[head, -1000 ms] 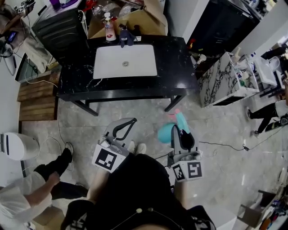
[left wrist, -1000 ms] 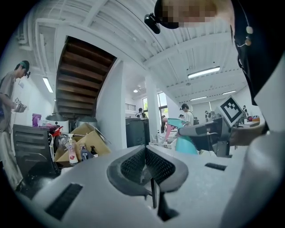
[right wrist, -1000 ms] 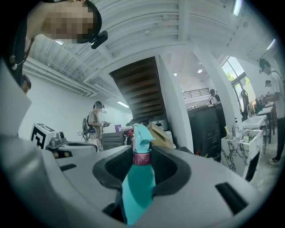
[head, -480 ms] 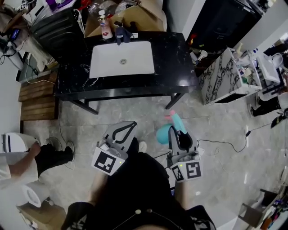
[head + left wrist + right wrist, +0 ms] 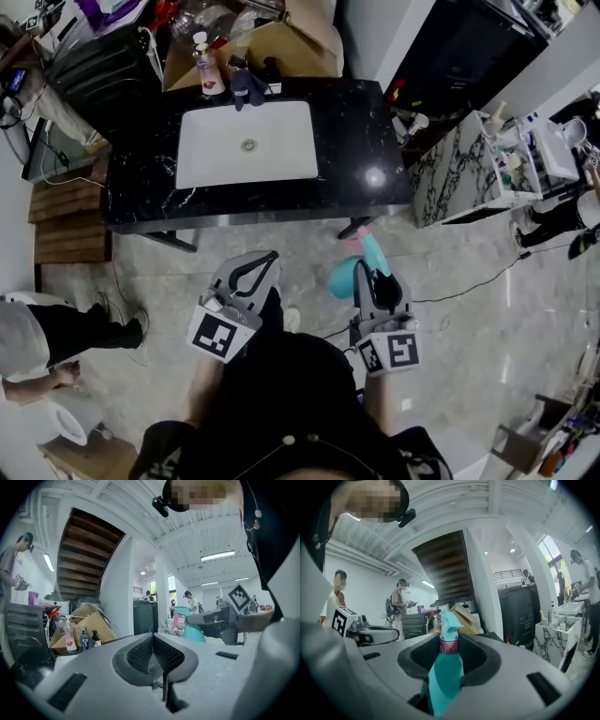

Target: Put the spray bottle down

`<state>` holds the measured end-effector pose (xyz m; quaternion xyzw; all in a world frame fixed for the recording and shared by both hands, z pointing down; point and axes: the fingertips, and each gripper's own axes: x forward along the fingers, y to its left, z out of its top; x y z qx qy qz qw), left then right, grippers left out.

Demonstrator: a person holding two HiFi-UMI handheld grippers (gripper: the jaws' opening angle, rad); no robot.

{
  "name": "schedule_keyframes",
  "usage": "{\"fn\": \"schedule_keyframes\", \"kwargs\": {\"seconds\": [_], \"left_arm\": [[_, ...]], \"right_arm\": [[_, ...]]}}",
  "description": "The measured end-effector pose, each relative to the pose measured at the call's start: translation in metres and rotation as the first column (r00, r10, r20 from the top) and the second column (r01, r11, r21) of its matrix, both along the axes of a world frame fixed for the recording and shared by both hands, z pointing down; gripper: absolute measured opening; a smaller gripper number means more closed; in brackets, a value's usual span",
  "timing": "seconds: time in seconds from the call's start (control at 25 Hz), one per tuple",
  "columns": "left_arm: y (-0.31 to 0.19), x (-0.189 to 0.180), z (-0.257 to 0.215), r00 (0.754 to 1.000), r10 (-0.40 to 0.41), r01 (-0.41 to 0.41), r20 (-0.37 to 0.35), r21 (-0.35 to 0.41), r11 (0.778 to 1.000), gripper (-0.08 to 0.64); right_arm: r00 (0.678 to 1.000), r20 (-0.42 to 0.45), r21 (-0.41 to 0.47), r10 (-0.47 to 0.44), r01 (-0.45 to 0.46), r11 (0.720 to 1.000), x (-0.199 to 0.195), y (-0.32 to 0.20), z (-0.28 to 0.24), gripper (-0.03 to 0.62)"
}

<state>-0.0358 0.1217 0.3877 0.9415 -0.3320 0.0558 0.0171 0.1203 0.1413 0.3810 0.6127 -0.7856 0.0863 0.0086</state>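
A teal spray bottle (image 5: 349, 274) with a pink collar and teal trigger head is clamped in my right gripper (image 5: 379, 281), held over the floor a short way in front of the black counter (image 5: 375, 141). In the right gripper view the bottle (image 5: 445, 677) stands upright between the jaws, its head (image 5: 450, 623) poking above them. My left gripper (image 5: 251, 274) is held level beside it on the left, its jaws closed together with nothing in them; in the left gripper view the pads (image 5: 153, 653) meet.
The counter holds a white sink (image 5: 247, 143), with a soap bottle (image 5: 204, 67) and dark bottles at its back edge before a cardboard box (image 5: 272, 42). A marble-patterned stand (image 5: 469, 173) is at right. A person (image 5: 37, 333) stoops at the left, and a cable (image 5: 469, 291) lies on the floor.
Both grippers and the spray bottle have moved forward toward the counter, which now lies nearer. The person at the left has shifted further left and bent down.
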Motion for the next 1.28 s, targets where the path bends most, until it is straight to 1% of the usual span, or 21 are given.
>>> {"fn": "schedule_keyframes", "kwargs": {"seconds": [0.2, 0.32, 0.56, 0.76, 0.84, 1.0, 1.16, 1.28], "left_arm": [[-0.064, -0.017, 0.004, 0.998, -0.041, 0.039, -0.040, -0.044, 0.998, 0.006], [-0.096, -0.023, 0.008, 0.997, -0.050, 0.047, -0.055, -0.060, 0.997, 0.006], [-0.146, -0.034, 0.018, 0.997, -0.030, 0.023, -0.071, -0.098, 0.995, 0.006], [-0.184, -0.044, 0.020, 0.998, -0.013, 0.007, -0.066, -0.089, 0.996, 0.006], [-0.194, -0.050, 0.020, 0.997, -0.023, 0.016, -0.071, -0.087, 0.996, 0.006], [-0.207, -0.059, 0.025, 0.996, -0.049, 0.040, -0.080, -0.107, 0.993, 0.006], [-0.208, -0.057, 0.034, 0.997, -0.034, 0.026, -0.069, -0.123, 0.992, 0.006], [-0.213, -0.054, 0.039, 0.996, -0.045, 0.034, -0.075, -0.142, 0.989, 0.006]], "right_arm": [[1.000, -0.026, 0.001, -0.003, 0.003, 1.000, -0.007, -0.061, -0.005, 0.137], [0.999, -0.044, -0.015, 0.006, -0.007, 1.000, -0.009, -0.090, -0.002, 0.137], [0.998, -0.070, -0.049, -0.009, 0.005, 0.999, -0.025, -0.144, 0.011, 0.137], [0.996, -0.092, -0.054, -0.004, -0.001, 0.999, -0.034, -0.176, 0.014, 0.138], [0.996, -0.095, -0.066, -0.001, -0.005, 0.998, -0.035, -0.183, 0.017, 0.137], [0.993, -0.114, -0.082, 0.003, -0.012, 0.997, -0.031, -0.199, 0.020, 0.138], [0.992, -0.124, -0.083, -0.001, -0.010, 0.997, -0.025, -0.212, 0.024, 0.138], [0.991, -0.136, -0.089, -0.010, -0.002, 0.996, -0.017, -0.224, 0.029, 0.138]]}}
